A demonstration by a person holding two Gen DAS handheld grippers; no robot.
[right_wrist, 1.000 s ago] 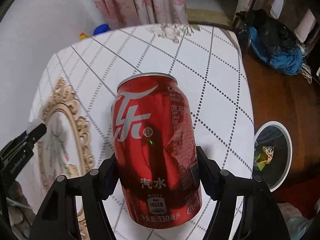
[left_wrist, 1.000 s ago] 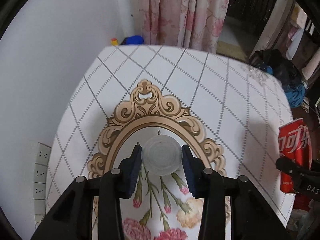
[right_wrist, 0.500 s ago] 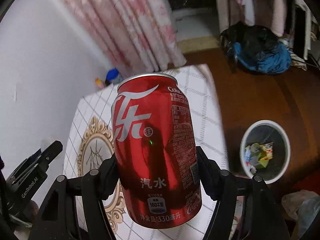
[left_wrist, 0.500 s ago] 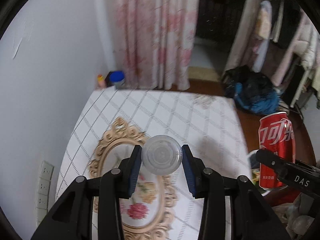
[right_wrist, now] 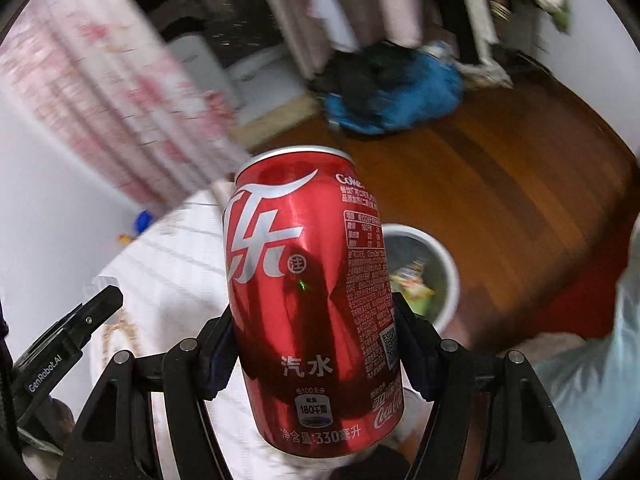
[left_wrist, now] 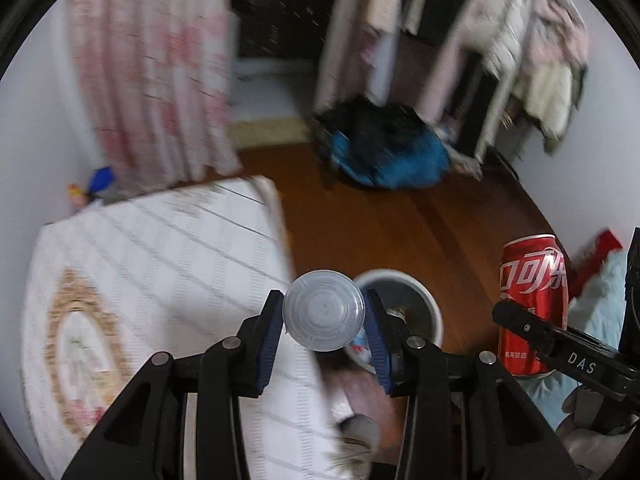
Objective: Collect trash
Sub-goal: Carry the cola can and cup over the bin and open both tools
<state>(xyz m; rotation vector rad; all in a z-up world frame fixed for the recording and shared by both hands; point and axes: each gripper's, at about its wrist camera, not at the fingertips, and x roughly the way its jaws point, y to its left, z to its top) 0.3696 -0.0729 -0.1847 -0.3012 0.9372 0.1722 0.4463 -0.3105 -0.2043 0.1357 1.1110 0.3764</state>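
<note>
Having swung from table (left_wrist: 168,264) toward bin (left_wrist: 434,312)

the left gripper (left_wrist: 323,330) squeezes a round clear plastic lid (left_wrist: 323,310), and the right gripper (right_wrist: 314,350) squeezes a tall red metal can (right_wrist: 310,300).

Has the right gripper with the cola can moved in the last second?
Yes. The right gripper, shut on the red can, has swung off the table toward the trash bin on the floor.
</note>
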